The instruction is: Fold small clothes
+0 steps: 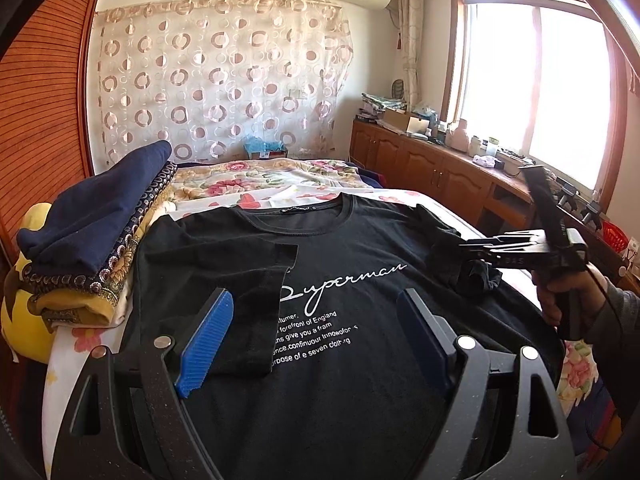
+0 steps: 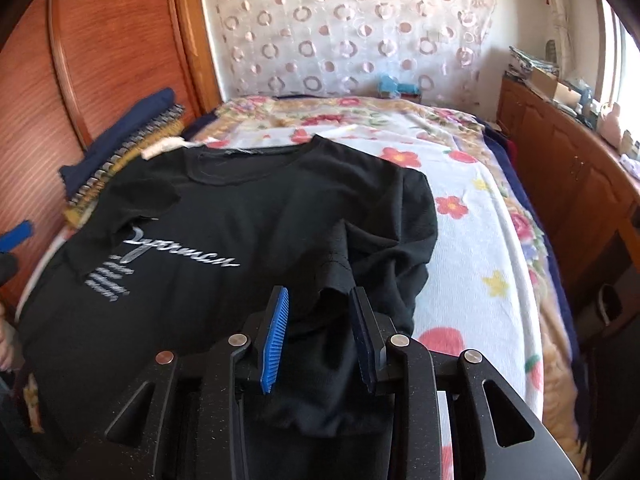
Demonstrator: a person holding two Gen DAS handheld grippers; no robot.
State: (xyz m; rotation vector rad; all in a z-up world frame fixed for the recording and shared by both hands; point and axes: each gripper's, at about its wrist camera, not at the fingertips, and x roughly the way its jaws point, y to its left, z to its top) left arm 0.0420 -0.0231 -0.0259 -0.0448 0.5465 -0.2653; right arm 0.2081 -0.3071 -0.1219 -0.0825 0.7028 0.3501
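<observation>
A: Left wrist view first. We've got the black T-shirt (image 1: 352, 264) lying face up on the bed (image 1: 280, 176), collar pointing away from us. Its left sleeve (image 1: 248, 280) is already flipped in over the chest, probably to square up that side. Our left tongs (image 1: 316, 344) hang wide apart over the lower half, gripping nothing.

B: And over on the right, we can see the right tongs (image 1: 464, 246) reaching in sideways at the other sleeve (image 1: 476, 276), which is all bunched up.

A: Right wrist view is a bit blurry, but the right tongs (image 2: 320, 340) sit partly apart, with the crumpled sleeve (image 2: 340, 276) between the pads (image 2: 276, 340). No real clamp that we can see.

B: The stack of folded stuff (image 2: 120, 148) by the headboard looks like where finished pieces go.
</observation>
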